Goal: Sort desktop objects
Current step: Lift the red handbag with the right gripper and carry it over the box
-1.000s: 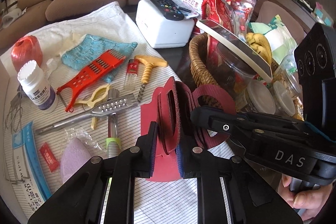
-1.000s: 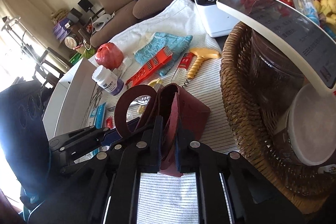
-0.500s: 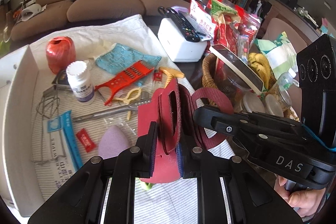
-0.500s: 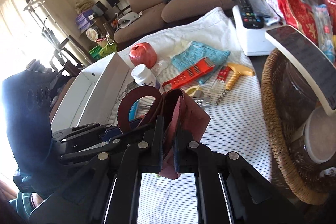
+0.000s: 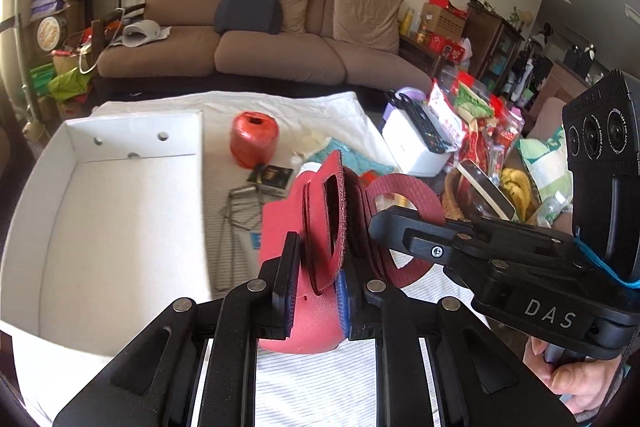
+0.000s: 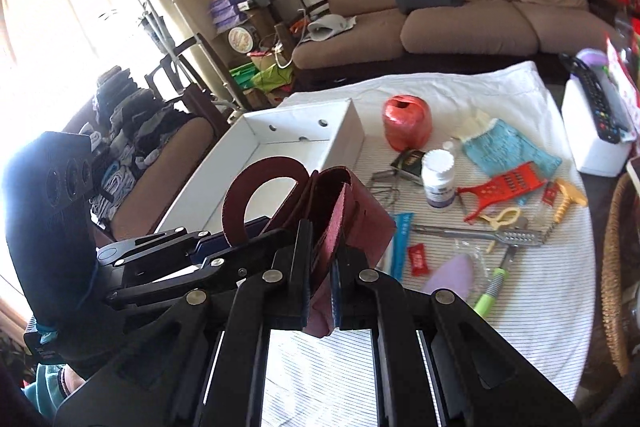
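Left wrist view showed the left gripper (image 5: 316, 291) and right gripper (image 6: 320, 291) both squeezed tight on a floppy dark red felt holder (image 5: 324, 211), up near the white cardboard box (image 5: 120, 227); uneven pulling could make it slip

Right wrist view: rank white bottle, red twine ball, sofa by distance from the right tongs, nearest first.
1. White bottle, mid-table, just right of the right tongs.
2. Red twine ball, behind the bottle, beside the white box.
3. Sofa, beyond the table's far edge.
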Demonstrator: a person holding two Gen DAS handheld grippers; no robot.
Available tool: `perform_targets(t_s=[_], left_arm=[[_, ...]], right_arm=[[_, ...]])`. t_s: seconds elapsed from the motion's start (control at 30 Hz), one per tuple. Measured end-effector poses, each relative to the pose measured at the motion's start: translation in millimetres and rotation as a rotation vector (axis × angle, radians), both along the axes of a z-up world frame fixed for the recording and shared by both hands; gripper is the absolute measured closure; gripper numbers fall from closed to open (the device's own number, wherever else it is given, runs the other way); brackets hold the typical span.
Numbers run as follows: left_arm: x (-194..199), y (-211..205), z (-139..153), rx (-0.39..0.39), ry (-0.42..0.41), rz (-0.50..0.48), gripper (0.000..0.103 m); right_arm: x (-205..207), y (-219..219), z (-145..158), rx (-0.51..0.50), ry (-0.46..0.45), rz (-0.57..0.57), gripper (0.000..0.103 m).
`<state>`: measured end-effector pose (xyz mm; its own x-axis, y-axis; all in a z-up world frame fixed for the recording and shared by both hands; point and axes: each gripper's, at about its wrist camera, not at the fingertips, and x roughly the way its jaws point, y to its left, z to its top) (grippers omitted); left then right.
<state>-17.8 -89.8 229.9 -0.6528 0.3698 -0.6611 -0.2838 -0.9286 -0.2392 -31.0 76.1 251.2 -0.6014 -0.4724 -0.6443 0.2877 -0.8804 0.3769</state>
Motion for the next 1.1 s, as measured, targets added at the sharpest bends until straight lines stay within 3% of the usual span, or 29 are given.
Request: perform_targets(t_s=[0.3, 0.6, 1.1], left_arm=[[-2, -107, 11, -0.026, 0.011, 0.114, 0.087], [-28, -193, -11, -0.011, -0.027, 0.201, 0.087], [-78, -275, -83, -0.055, -0.131, 0.289, 0.087]], right_arm=[[-21, -115, 13, -0.002, 0.006, 0.086, 0.095], [-62, -210, -2, 0.033, -0.037, 0.161, 0.095], [-134, -295, -96, -0.031, -0.179, 0.228, 0.095]])
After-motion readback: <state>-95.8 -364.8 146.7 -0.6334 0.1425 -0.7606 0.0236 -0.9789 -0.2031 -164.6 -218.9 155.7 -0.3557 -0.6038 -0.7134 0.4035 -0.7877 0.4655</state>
